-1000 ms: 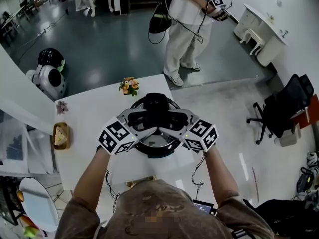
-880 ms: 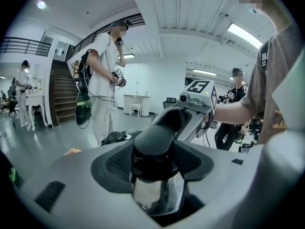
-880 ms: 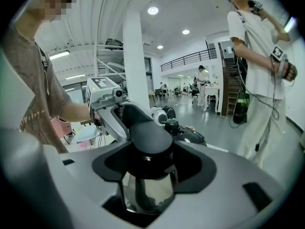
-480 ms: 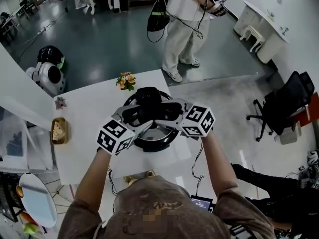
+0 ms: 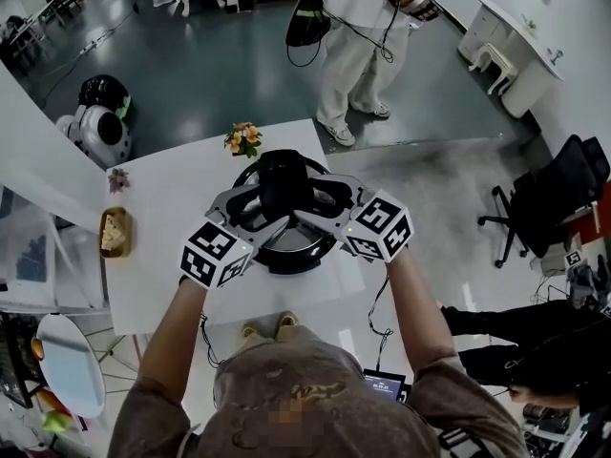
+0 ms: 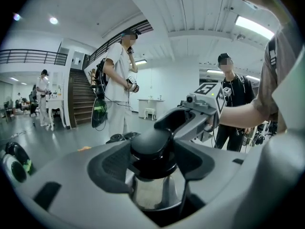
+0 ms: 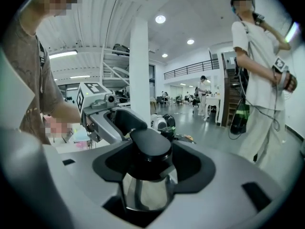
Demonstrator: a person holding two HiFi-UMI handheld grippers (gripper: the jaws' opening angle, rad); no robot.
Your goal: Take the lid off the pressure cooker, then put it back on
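The left gripper [image 6: 155, 159] clasps the lid handle [image 6: 151, 147] from 9 o'clock, its jaws having just eased wider. The right gripper [image 7: 147, 163] pinches it from 3 o'clock. The pressure cooker [image 5: 286, 254] stands mid-table [image 5: 158, 208], with flowers [image 5: 243, 139] at its 11 o'clock.

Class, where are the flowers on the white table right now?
Head view: the flowers sit near the far edge of the white table, just beyond and left of the pressure cooker.

head view steeply down on the table [image 5: 162, 218], both gripper views close, facing across the shared lid knob [image 6: 151, 149]
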